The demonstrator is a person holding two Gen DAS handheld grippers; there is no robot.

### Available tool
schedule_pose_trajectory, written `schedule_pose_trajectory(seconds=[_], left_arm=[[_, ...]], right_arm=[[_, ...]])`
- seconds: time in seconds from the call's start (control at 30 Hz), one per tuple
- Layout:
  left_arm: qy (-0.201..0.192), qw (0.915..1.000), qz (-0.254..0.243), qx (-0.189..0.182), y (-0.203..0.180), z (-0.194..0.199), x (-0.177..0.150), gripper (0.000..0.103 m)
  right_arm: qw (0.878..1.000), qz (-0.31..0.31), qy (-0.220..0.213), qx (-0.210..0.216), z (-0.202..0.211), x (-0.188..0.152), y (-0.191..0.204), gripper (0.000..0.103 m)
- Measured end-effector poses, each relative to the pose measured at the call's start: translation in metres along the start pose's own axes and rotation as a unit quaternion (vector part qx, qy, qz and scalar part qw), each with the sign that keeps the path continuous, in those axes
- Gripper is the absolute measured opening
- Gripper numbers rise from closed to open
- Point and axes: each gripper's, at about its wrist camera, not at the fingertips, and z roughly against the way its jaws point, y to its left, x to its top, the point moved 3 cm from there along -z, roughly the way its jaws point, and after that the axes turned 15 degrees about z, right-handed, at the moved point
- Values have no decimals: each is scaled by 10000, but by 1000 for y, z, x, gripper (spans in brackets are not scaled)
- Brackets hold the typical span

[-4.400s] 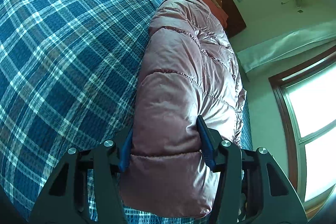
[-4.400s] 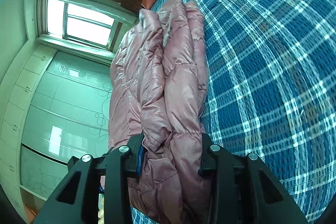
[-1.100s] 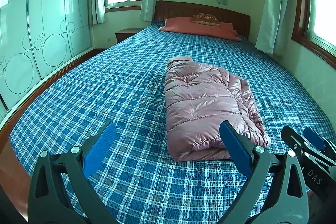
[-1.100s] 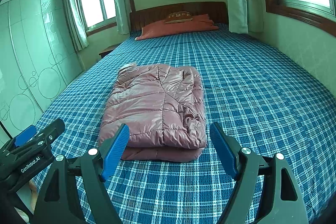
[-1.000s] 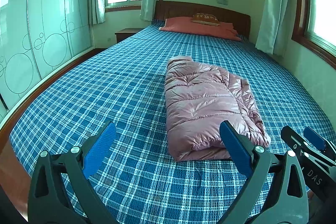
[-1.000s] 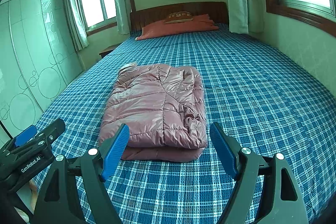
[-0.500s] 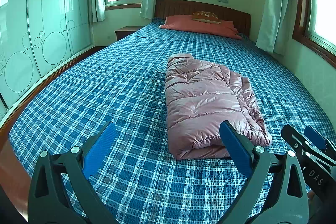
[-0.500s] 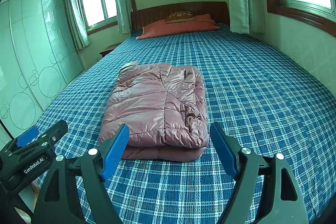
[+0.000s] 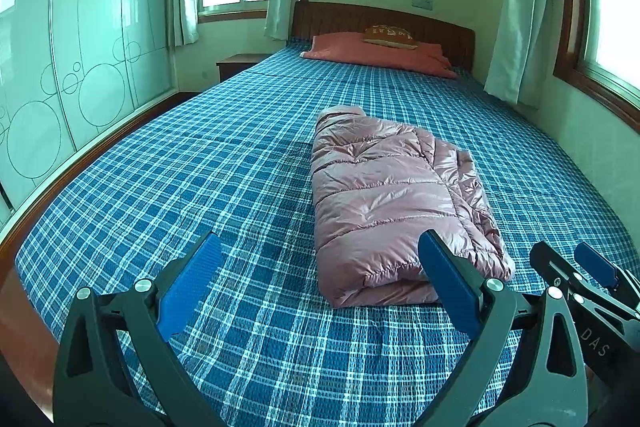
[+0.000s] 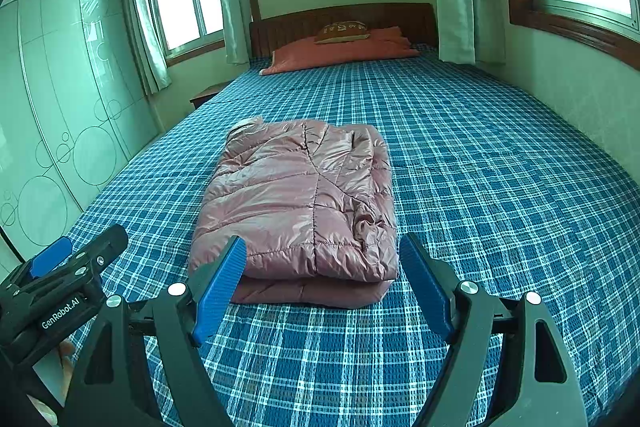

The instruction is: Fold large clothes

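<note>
A pink quilted jacket (image 9: pixel 384 195) lies folded into a thick rectangle in the middle of the blue plaid bed (image 9: pixel 200 167). My left gripper (image 9: pixel 318 243) hangs open just short of the jacket's near left corner, its blue pads wide apart and holding nothing. In the right wrist view the jacket (image 10: pixel 296 195) sits straight ahead, its near folded edge beyond my open, empty right gripper (image 10: pixel 322 241). Each gripper shows in the other's view: the right one (image 9: pixel 560 253) at the far right, the left one (image 10: pixel 90 241) at the lower left.
An orange pillow (image 9: pixel 376 53) and a small cushion lie against the wooden headboard (image 10: pixel 344 17). A glass-fronted wardrobe (image 9: pixel 80 67) runs along the left, with a nightstand (image 9: pixel 240 61) by it. The wall (image 10: pixel 580 87) and curtained windows border the bed's right side.
Several seconds ago both grippers were shut on the jacket's edge. Now both stand open and drawn back from it, and the jacket rests folded on the bed. Nothing has moved in the last second.
</note>
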Motion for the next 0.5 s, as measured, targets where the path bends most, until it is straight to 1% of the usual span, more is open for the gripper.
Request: schedule_pose_trajectory(seconds=[0.17, 0.3, 0.5], left_arm=[[-66, 9999, -22, -74, -3, 2, 3, 99], [-126, 9999, -56, 82, -3, 0, 5, 99], [-48, 10000, 43, -3, 1, -3, 5, 99]], right_arm=[[10000, 11, -19, -9, 0, 0, 0, 78], [10000, 13, -11, -6, 0, 0, 0, 78], [10000, 32, 13, 6, -2, -1, 1, 78]])
